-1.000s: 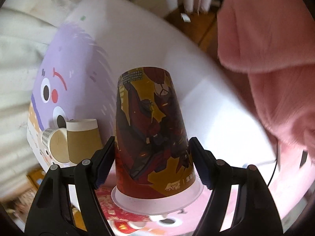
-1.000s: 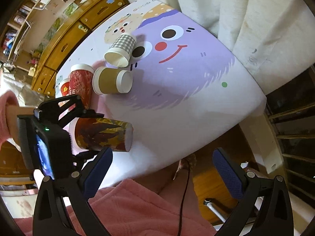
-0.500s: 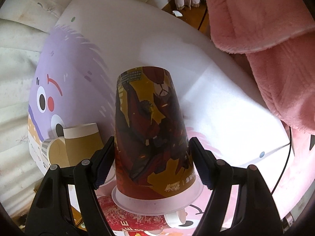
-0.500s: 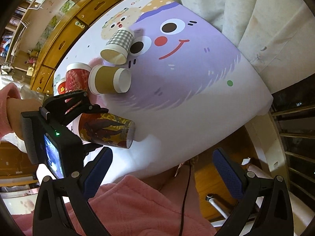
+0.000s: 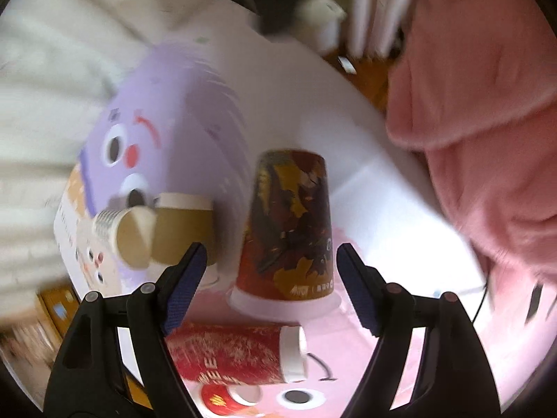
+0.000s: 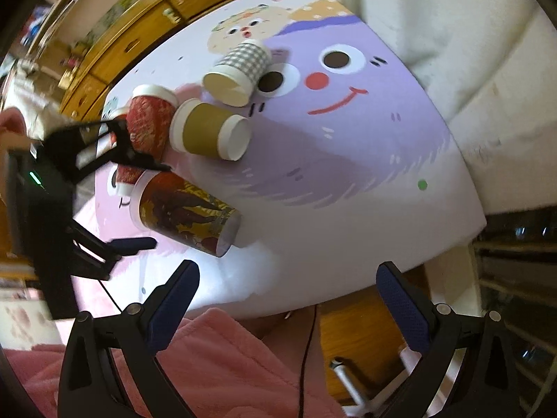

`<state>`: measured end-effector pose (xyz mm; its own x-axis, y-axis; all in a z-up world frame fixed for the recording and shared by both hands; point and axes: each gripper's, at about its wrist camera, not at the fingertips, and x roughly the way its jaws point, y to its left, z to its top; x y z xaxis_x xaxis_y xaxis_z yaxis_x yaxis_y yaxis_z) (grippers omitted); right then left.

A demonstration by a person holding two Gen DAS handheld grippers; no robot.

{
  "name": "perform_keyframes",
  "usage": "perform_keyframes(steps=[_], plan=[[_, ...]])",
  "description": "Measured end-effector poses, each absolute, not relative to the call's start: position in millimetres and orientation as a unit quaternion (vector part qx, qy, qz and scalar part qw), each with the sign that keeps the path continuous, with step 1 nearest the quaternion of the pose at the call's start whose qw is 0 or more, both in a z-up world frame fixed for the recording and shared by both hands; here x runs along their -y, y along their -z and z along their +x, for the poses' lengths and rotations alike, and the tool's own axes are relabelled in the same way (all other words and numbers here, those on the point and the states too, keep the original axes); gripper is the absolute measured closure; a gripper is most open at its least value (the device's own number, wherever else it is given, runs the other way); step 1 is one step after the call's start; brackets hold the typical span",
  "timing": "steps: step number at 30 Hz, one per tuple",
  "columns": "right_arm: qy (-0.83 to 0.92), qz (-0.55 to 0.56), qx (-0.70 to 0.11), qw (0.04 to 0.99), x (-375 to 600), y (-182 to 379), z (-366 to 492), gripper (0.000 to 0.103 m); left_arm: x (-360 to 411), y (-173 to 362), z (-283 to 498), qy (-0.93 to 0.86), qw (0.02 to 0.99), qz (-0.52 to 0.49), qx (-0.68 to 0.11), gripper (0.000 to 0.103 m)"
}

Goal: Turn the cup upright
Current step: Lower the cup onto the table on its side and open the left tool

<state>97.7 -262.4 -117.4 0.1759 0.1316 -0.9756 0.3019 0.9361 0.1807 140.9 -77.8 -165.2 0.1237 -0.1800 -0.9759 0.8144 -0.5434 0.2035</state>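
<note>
A red and gold printed paper cup point(image 5: 289, 230) is between the open fingers of my left gripper point(image 5: 268, 275), which no longer touch it. In the right wrist view the same cup point(image 6: 184, 212) lies on its side on the table mat point(image 6: 348, 160), its white rim toward my left gripper point(image 6: 104, 205). My right gripper point(image 6: 285, 299) is open and empty, off the table's near edge over a pink robe.
A brown cup point(image 6: 209, 132), a checked cup point(image 6: 240, 69) and a red cup point(image 6: 149, 122) lie on their sides near the printed cup. A smaller red cup point(image 5: 226, 393) sits below. A wooden cabinet point(image 6: 139, 31) stands beyond the table.
My left gripper has opened and let go of the printed cup, which now lies on the mat. The left gripper has drawn back a little. The right gripper has stayed open.
</note>
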Motion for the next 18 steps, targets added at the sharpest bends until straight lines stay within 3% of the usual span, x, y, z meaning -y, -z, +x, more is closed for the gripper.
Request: perform_keyframes(steps=[5, 10, 18], plan=[[0.037, 0.134, -0.642, 0.754, 249, 114, 103, 0.000, 69, 132, 172, 0.575, 0.538, 0.514, -0.340, 0.028], [-0.001, 0.102, -0.626, 0.773, 234, 107, 113, 0.000, 32, 115, 210, 0.467, 0.692, 0.278, -0.476, 0.028], [-0.091, -0.010, -0.559, 0.824, 187, 85, 124, 0.000, -43, 113, 193, 0.247, 0.808, -0.020, -0.535, 0.028]])
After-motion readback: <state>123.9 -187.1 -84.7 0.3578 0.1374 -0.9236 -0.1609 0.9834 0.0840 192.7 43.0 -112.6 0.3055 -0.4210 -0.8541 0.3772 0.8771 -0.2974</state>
